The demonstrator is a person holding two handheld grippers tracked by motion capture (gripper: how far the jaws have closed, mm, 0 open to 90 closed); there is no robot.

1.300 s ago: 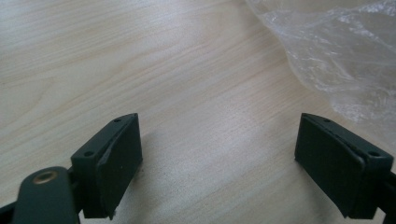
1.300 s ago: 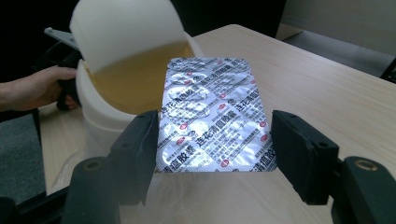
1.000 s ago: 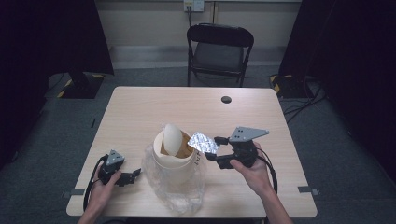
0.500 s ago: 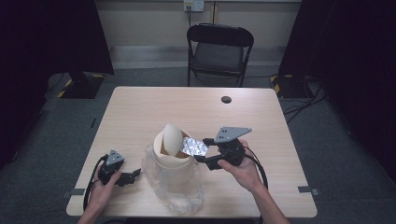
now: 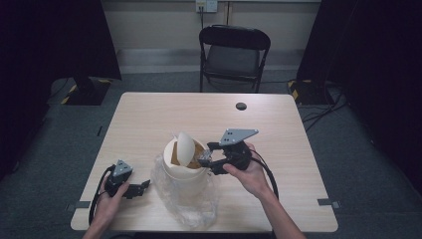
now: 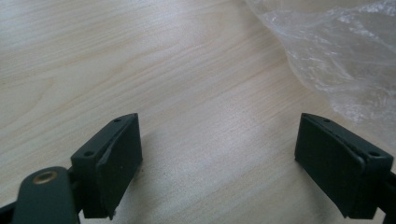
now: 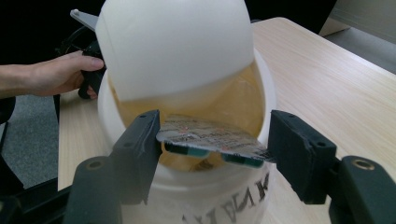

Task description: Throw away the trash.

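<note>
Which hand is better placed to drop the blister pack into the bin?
Right. The right gripper grips the blister pack over the white bin, whose swing lid is tilted. The left gripper sits open on the table.

The right gripper (image 5: 205, 160) carries the blister pack (image 7: 212, 140) leftward, now over the bin's (image 5: 185, 169) open mouth, jaws closing tighter on it.
</note>
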